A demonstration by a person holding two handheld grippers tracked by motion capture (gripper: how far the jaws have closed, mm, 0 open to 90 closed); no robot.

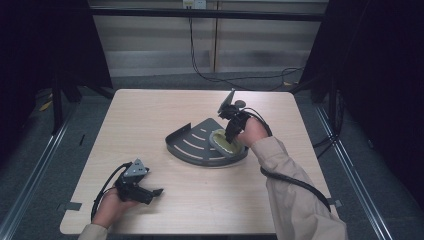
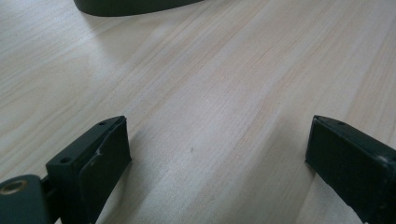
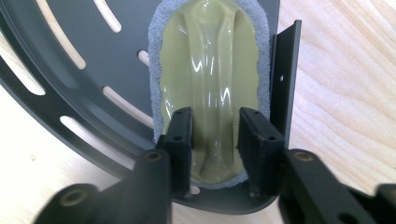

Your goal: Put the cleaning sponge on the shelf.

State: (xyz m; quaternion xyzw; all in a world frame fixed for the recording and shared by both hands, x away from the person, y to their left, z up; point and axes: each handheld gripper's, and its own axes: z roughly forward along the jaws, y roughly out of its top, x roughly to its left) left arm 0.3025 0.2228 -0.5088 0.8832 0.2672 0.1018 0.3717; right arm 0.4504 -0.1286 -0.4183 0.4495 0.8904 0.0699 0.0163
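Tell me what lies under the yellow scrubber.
The scrubber rests on the dark slotted corner tray, against its upright wall. Its grey pad touches the tray; any slots beneath it are covered.

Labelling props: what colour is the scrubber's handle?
Pale yellow-green, glossy, on a grey pad: the scrubber shows best in the right gripper view.
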